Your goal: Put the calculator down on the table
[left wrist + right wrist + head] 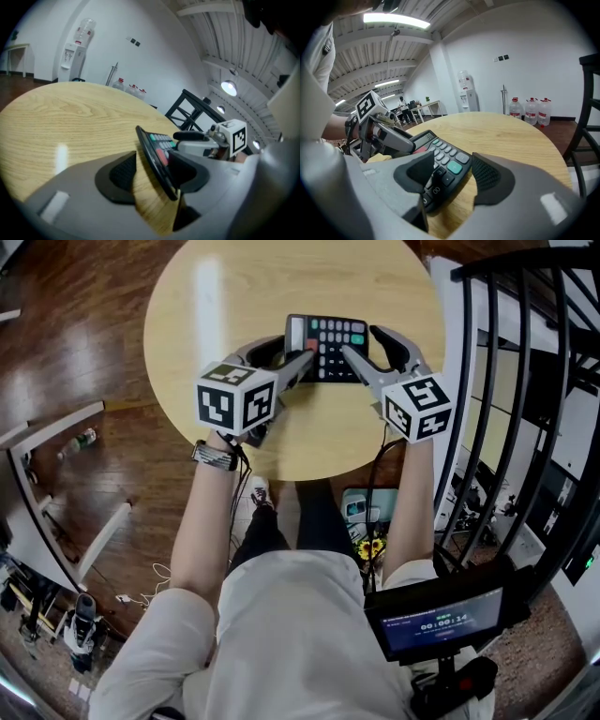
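Straddling the calculator (330, 345) on the table (234, 296), left gripper (291, 351) and right gripper (367, 345) have fingers (119, 176) parted.

An open-plan office. Beyond the round wooden table (511, 126), a water dispenser (466, 93) stands against the white wall, with large water bottles (530, 111) on the floor to its right. Left of the table, far off, are desks (423, 108) under strip lights (396, 19). A black railing (525, 381) runs beside the table.

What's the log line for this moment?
black calculator: on round wooden table | left gripper: open, around its edge | right gripper: open, around its corner
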`<state>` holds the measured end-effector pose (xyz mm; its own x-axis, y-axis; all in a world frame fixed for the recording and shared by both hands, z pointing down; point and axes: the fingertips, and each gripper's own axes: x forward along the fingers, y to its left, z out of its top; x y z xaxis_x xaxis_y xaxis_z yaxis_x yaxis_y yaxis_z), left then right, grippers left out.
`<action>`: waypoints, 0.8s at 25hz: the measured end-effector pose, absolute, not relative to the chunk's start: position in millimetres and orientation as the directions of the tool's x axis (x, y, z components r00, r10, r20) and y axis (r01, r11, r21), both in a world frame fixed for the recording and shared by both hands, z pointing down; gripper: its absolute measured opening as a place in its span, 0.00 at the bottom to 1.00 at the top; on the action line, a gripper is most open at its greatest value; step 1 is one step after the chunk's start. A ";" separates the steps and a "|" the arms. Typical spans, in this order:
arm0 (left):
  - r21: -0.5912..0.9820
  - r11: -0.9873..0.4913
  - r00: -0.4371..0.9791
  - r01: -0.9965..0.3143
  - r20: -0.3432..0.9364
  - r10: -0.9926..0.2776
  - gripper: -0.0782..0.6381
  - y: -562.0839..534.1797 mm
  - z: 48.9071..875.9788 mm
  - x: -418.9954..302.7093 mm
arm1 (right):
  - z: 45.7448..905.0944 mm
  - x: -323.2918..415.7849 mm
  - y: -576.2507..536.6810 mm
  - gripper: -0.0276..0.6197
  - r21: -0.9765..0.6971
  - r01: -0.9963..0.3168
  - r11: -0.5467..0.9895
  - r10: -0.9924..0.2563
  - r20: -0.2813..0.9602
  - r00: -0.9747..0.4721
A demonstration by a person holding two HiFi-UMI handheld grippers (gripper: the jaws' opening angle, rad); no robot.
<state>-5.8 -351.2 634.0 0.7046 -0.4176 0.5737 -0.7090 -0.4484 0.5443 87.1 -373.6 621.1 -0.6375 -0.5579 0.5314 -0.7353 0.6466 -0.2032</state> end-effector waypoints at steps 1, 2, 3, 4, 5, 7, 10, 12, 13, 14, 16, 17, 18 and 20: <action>0.554 -0.433 0.703 -0.711 0.565 -0.432 0.43 -349.8 633.1 -10.8 | 620.6 87.5 -371.6 0.42 -0.208 -0.741 0.639 -0.565 0.527 -0.635; 0.559 -0.419 0.699 -0.715 0.559 -0.446 0.43 -349.0 632.2 -15.5 | 620.5 88.7 -369.6 0.42 -0.211 -0.747 0.631 -0.571 0.525 -0.631; 0.560 -0.409 0.693 -0.720 0.556 -0.459 0.43 -348.9 631.3 -19.6 | 620.3 90.9 -368.3 0.42 -0.211 -0.753 0.623 -0.578 0.525 -0.625; 0.558 -0.403 0.687 -0.726 0.553 -0.472 0.43 -349.5 630.4 -22.9 | 619.9 93.8 -367.7 0.42 -0.210 -0.761 0.614 -0.587 0.524 -0.617; 0.552 -0.402 0.681 -0.731 0.546 -0.488 0.43 -350.8 628.7 -25.9 | 618.8 97.2 -367.7 0.42 -0.205 -0.772 0.602 -0.600 0.521 -0.606; 0.529 -0.410 0.665 -0.743 0.516 -0.539 0.43 -356.3 621.9 -32.9 | 614.6 104.1 -369.4 0.42 -0.185 -0.797 0.575 -0.636 0.512 -0.578; 0.461 -0.435 0.629 -0.773 0.472 -0.618 0.41 -367.0 605.0 -41.6 | 604.3 114.0 -374.0 0.42 -0.158 -0.823 0.546 -0.678 0.493 -0.545; 0.399 -0.450 0.598 -0.799 0.446 -0.666 0.33 -373.7 589.8 -45.3 | 595.5 119.9 -377.4 0.40 -0.142 -0.835 0.532 -0.702 0.477 -0.529; 0.371 -0.456 0.585 -0.809 0.431 -0.687 0.29 -376.6 581.4 -46.8 | 590.6 122.2 -378.7 0.36 -0.135 -0.840 0.526 -0.713 0.468 -0.522; 0.349 -0.460 0.574 -0.817 0.414 -0.706 0.28 -379.1 572.6 -47.8 | 585.4 124.2 -379.5 0.34 -0.127 -0.844 0.520 -0.723 0.460 -0.515; 0.326 -0.459 0.559 -0.826 0.382 -0.736 0.25 -382.4 555.6 -48.6 | 573.1 127.6 -379.8 0.31 -0.116 -0.850 0.514 -0.739 0.444 -0.507; 0.318 -0.456 0.551 -0.831 0.368 -0.748 0.21 -383.0 547.8 -49.3 | 566.4 128.5 -379.0 0.30 -0.119 -0.851 0.512 -0.744 0.433 -0.508; 0.308 -0.454 0.545 -0.836 0.358 -0.759 0.17 -382.6 540.7 -50.0 | 560.1 129.0 -377.3 0.30 -0.127 -0.850 0.511 -0.748 0.422 -0.512; 0.290 -0.461 0.541 -0.838 0.344 -0.767 0.13 -378.9 527.9 -49.6 | 547.9 130.8 -372.2 0.27 -0.134 -0.853 0.504 -0.759 0.403 -0.511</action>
<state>-49.6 -378.9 527.9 0.5415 -0.7673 0.3436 -0.8383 -0.4614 0.2905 130.8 -372.2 547.9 -0.5111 -0.7590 0.4034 -0.8535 0.5037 -0.1337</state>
